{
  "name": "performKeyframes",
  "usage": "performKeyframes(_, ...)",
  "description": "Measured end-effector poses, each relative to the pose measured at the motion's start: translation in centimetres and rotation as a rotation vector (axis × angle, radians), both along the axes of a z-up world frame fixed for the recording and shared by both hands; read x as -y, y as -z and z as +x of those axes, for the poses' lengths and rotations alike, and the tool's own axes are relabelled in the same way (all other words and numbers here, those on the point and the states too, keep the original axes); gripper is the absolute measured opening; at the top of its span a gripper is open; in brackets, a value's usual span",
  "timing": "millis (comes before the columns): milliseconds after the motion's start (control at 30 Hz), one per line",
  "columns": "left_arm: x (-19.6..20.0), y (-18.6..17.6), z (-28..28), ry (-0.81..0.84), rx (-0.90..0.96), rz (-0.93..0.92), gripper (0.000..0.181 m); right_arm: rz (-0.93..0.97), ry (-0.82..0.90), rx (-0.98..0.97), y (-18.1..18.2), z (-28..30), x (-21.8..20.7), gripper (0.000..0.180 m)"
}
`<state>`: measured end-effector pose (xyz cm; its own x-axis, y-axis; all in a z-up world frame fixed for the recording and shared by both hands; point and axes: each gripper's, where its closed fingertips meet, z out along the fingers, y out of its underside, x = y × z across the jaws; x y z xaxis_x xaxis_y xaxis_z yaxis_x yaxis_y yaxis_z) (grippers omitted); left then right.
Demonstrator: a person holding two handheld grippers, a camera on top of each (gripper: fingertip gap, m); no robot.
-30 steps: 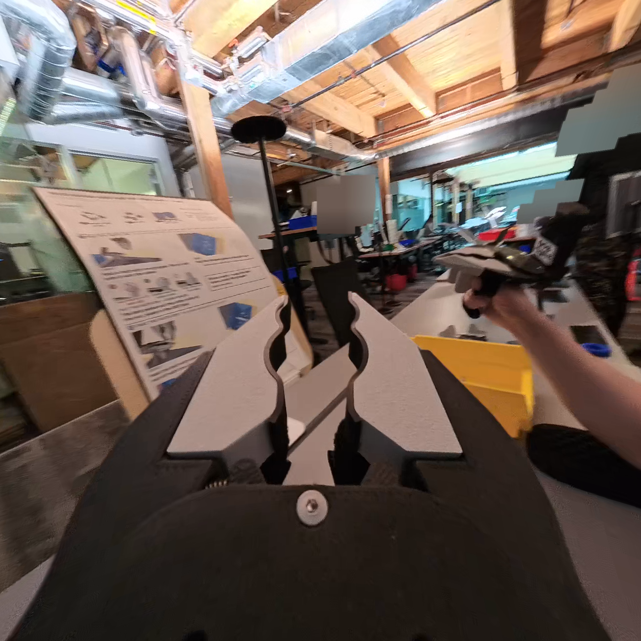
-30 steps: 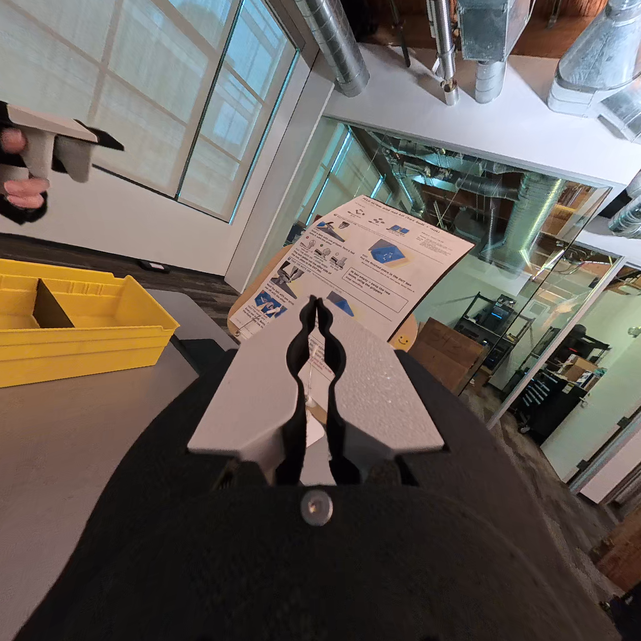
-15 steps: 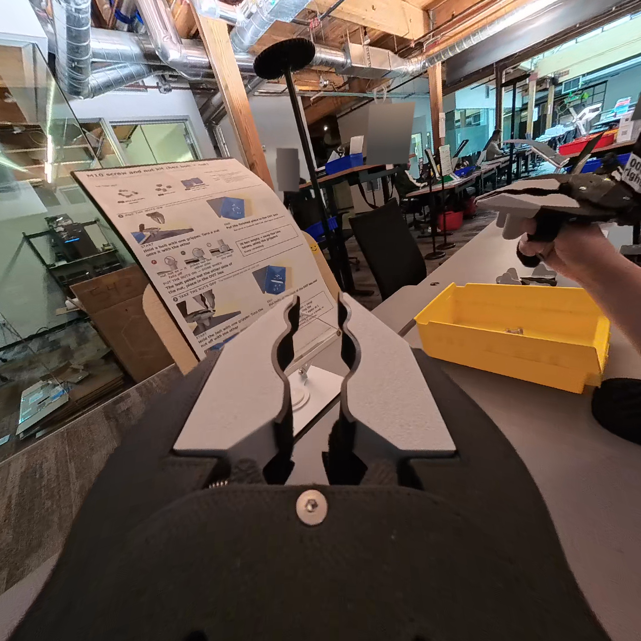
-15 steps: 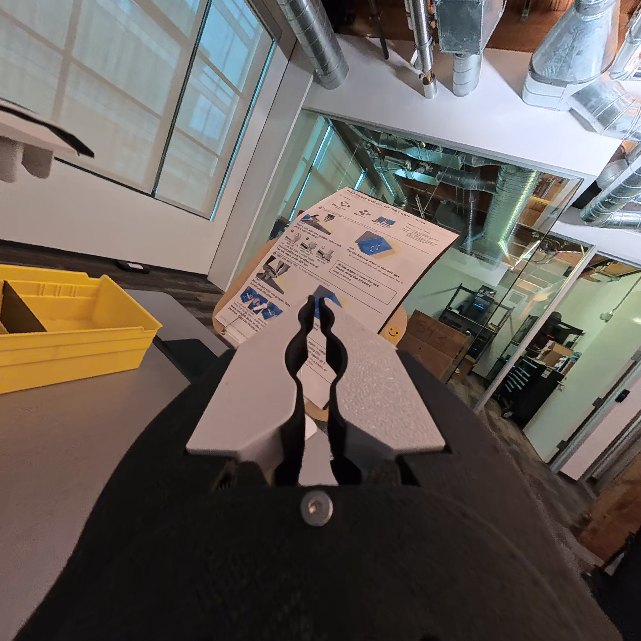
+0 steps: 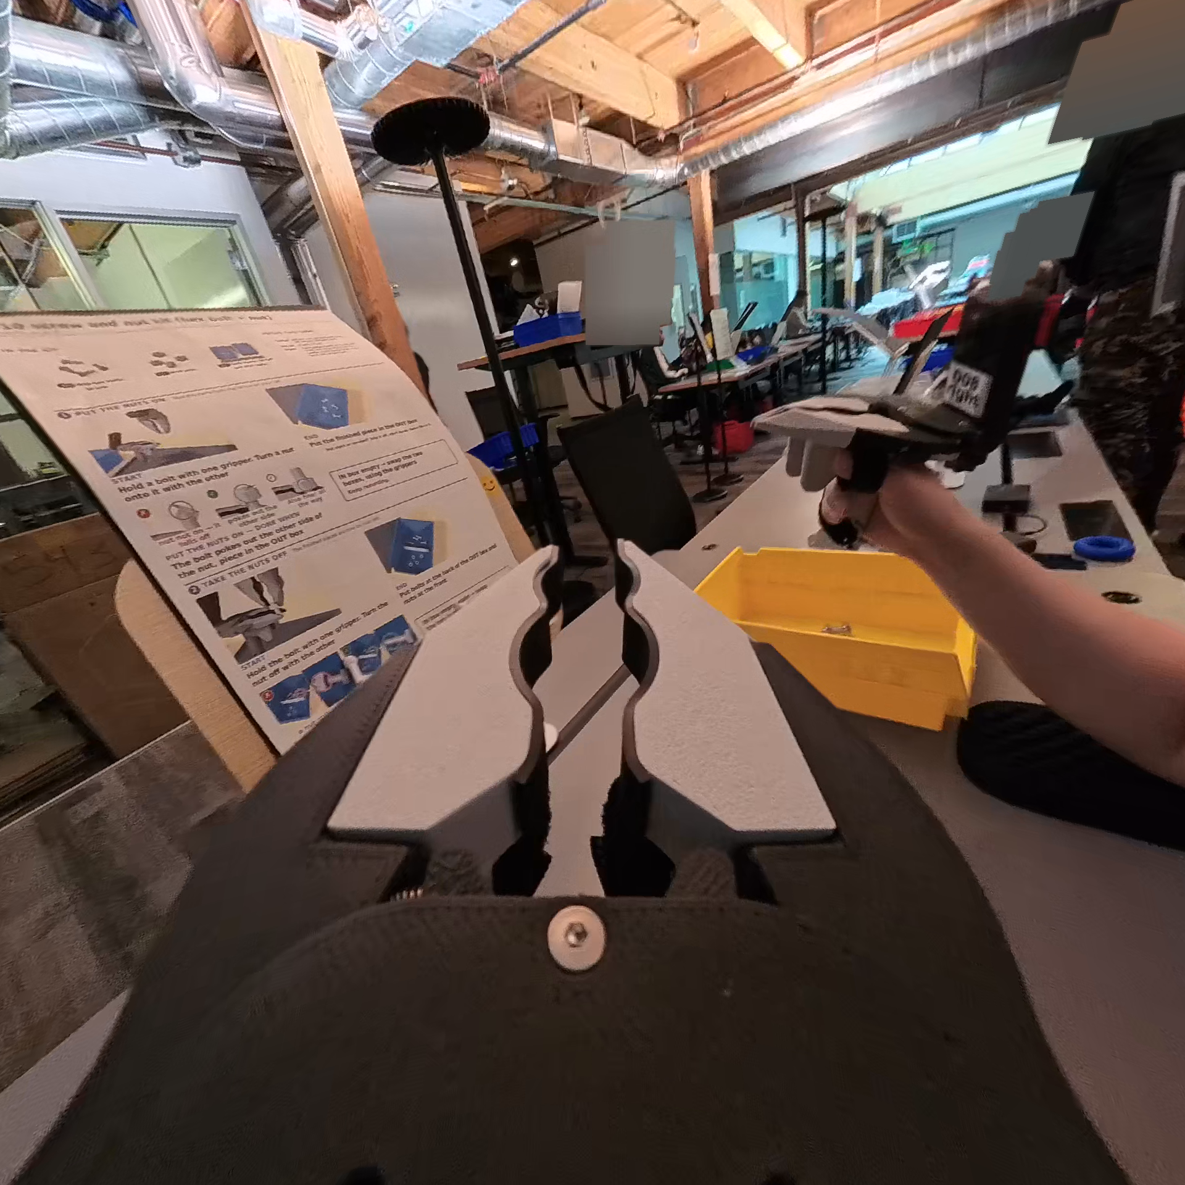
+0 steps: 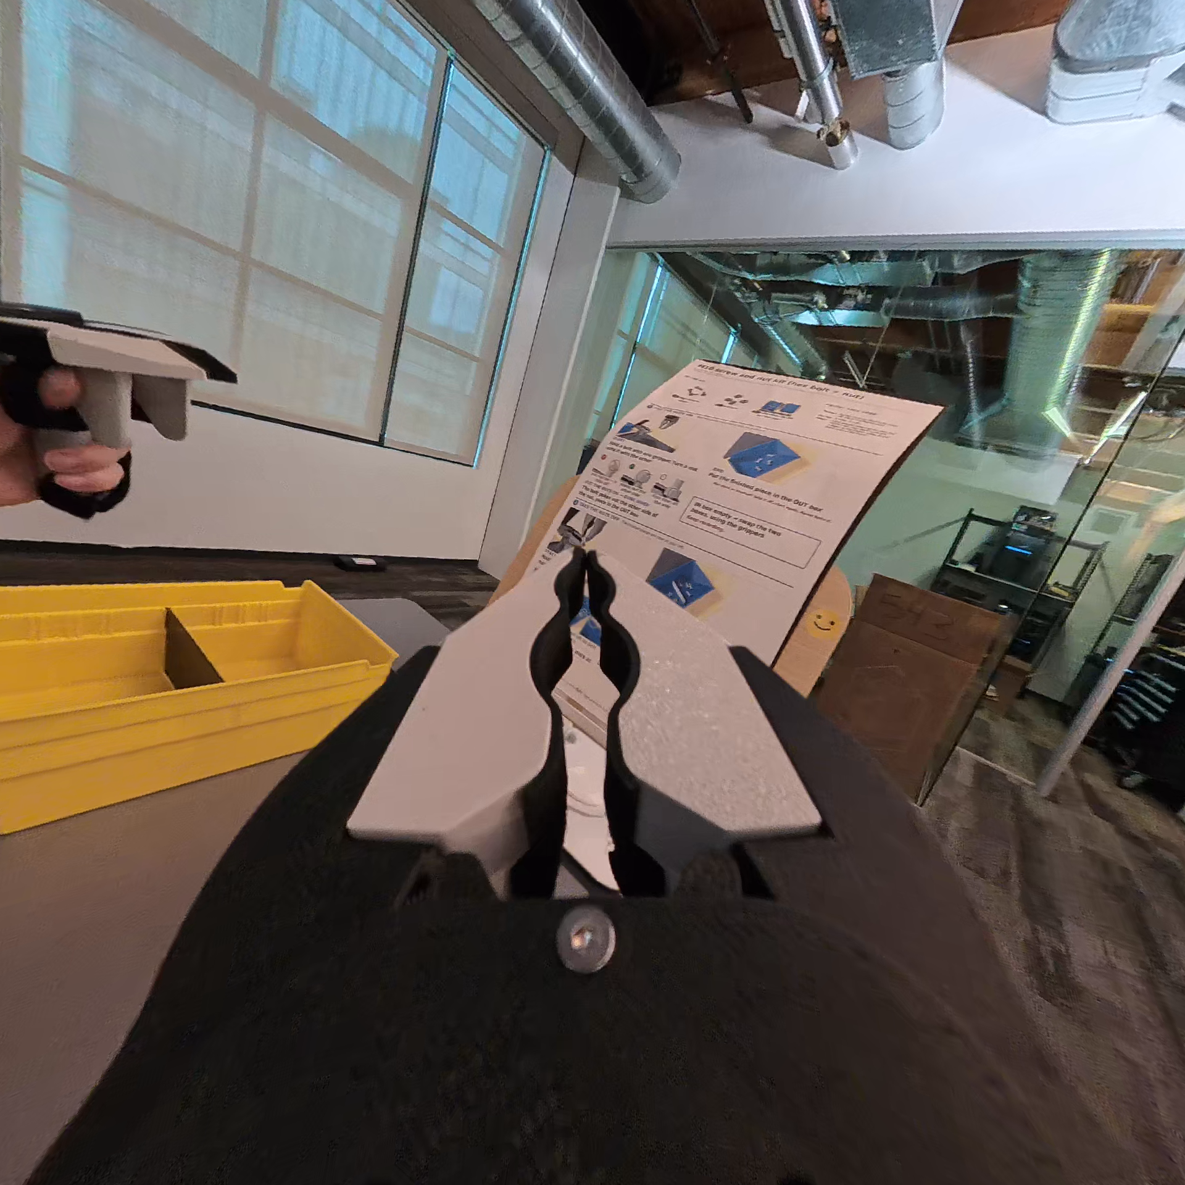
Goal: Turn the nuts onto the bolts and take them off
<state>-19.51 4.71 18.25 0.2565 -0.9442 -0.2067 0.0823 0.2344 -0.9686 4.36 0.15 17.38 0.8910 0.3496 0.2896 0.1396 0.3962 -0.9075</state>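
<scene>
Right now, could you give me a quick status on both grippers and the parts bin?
Left gripper open, empty. Right gripper shut, empty, raised. Yellow bin on table, small hardware inside, untouched. Nothing in the way.

We see the yellow bin (image 6: 192,680) cut off by the right wrist view's left edge, and in the left wrist view a forearm (image 5: 1051,647) hides its right end; small metal bits (image 5: 837,630) inside are too tiny for us to tell nuts from bolts
</scene>
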Motion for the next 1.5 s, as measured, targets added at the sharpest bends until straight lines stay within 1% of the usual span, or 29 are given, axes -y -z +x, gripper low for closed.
performKeyframes(133, 0.6, -0.7, -1.1, -0.067, -0.019, 0.047, 0.016, 0.027, 0.003, 0.023, -0.4, -0.2, 0.4, 0.0)
performKeyframes(167, 0.7, -0.7, -1.7, -0.089, -0.045, 0.048, 0.017, 0.02, 0.01, 0.04, -0.3, -0.2, 0.4, 0.0)
performKeyframes(233, -0.1, 0.7, -3.5, -0.172, -0.165, 0.016, 0.021, 0.024, 0.028, 0.069, -0.3, -0.1, 0.6, 0.0)
performKeyframes(300, -1.4, 3.7, -6.1, -0.268, -0.334, -0.039, 0.021, 0.038, 0.025, 0.073, -0.6, 0.0, 0.8, 0.0)
performKeyframes(333, -1.5, 5.7, -7.2, -0.273, -0.432, -0.083, 0.021, 0.035, 0.01, 0.066, -0.6, -0.1, 0.9, 0.0)
performKeyframes(400, -1.3, 10.2, -9.1, -0.242, -0.634, -0.159, 0.025, -0.002, -0.032, 0.061, -0.2, -0.4, 0.8, 0.001)
performKeyframes(467, -0.9, 14.3, -11.1, -0.205, -0.846, -0.159, 0.026, -0.041, -0.043, 0.062, 0.6, -0.5, 0.3, 0.002)
performKeyframes(533, -1.2, 17.2, -12.5, -0.189, -0.967, -0.16, 0.022, -0.068, -0.031, 0.082, 1.4, -0.6, -0.5, 0.003)
performKeyframes(600, -1.9, 18.7, -12.9, -0.17, -1.0, -0.224, 0.013, -0.1, -0.006, 0.128, 2.3, -0.7, -1.2, 0.005)
performKeyframes(700, -2.6, 20.4, -12.1, -0.092, -1.004, -0.306, 0.018, -0.111, 0.037, 0.2, 3.1, -1.0, -1.9, 0.005)
performKeyframes(767, -2.8, 22.0, -11.6, -0.025, -1.03, -0.305, 0.017, -0.116, 0.046, 0.239, 3.4, -1.4, -2.0, 0.006)
performKeyframes(900, -4.7, 25.1, -10.5, 0.005, -1.072, -0.309, 0.006, -0.111, 0.042, 0.278, 3.5, -2.2, -1.7, 0.007)
performKeyframes(967, -4.6, 26.5, -9.9, 0.069, -1.083, -0.333, 0.006, -0.104, 0.038, 0.28, 3.4, -2.4, -1.6, 0.007)
performKeyframes(1100, -4.6, 28.6, -9.4, 0.109, -1.14, -0.359, 0.007, -0.105, 0.009, 0.281, 3.4, -2.9, -1.4, 0.008)
performKeyframes(1300, -4.7, 30.8, -9.4, 0.113, -1.245, -0.329, 0.006, -0.106, -0.002, 0.281, 3.4, -2.7, -1.3, 0.008)
performKeyframes(1367, -4.7, 31.6, -9.2, 0.11, -1.275, -0.306, 0.009, -0.106, -0.006, 0.275, 3.3, -2.6, -1.2, 0.008)
performKeyframes(1500, -5.2, 32.7, -8.9, 0.102, -1.294, -0.213, 0.001, -0.119, -0.015, 0.27, 3.4, -2.5, -1.1, 0.008)
